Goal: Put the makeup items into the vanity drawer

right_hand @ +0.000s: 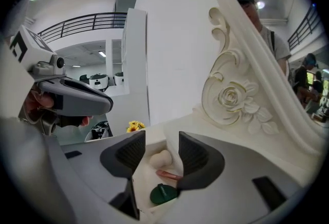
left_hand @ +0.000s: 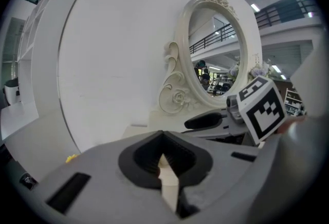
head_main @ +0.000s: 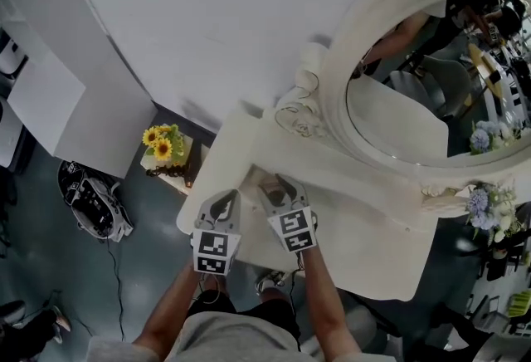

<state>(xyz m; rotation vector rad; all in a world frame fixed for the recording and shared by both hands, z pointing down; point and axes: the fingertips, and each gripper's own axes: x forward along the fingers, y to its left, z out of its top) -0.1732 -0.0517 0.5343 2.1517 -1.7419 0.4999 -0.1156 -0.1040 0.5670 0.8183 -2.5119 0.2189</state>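
Note:
The cream vanity (head_main: 365, 223) has a drawer (head_main: 259, 179) open at its left front. My right gripper (head_main: 280, 186) (right_hand: 161, 146) hovers over that drawer, jaws open with nothing between the pads. Through the gap I see the drawer's inside (right_hand: 146, 179) with a beige sponge (right_hand: 160, 158), a pink tube (right_hand: 168, 174) and a dark green round compact (right_hand: 163, 194). My left gripper (head_main: 226, 198) (left_hand: 163, 147) is just left of it at the vanity's front edge, its pads meeting at the tips and holding nothing.
An oval mirror (head_main: 431, 95) in a carved frame (right_hand: 231, 97) rises behind the vanity top. A pot of sunflowers (head_main: 163, 144) and a dark bag (head_main: 93, 201) are on the floor to the left. Pale blue flowers (head_main: 489, 207) stand at the vanity's right end.

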